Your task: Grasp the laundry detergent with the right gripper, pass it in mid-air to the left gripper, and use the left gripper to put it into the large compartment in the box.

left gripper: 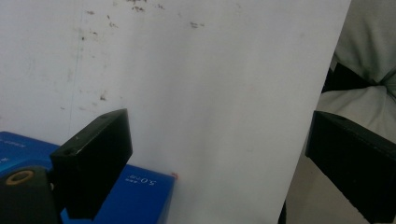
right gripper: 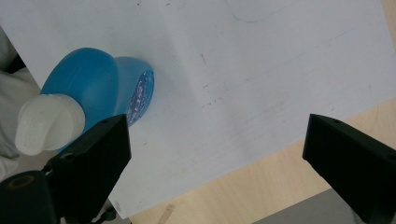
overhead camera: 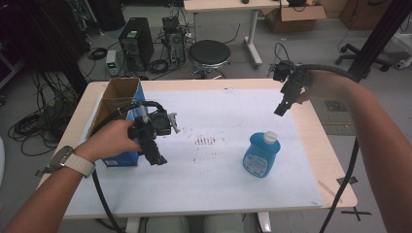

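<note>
Standing upright on the white sheet, toward the person's right, the blue bottle with its white cap goes untouched. Raised well above and beyond it, the right gripper gapes wide, empty. Beside the blue box, seemingly just clear of it, the left gripper is spread too, holding nothing.

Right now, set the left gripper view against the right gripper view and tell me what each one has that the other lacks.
Left gripper view alone: the blue box at the bottom, part of it behind the left jaw of the left gripper.

Right gripper view alone: the blue bottle with its white cap, standing beyond the right gripper, and the bare wooden table edge.

Both: the white sheet and a pair of black jaws set wide apart, holding nothing.
</note>
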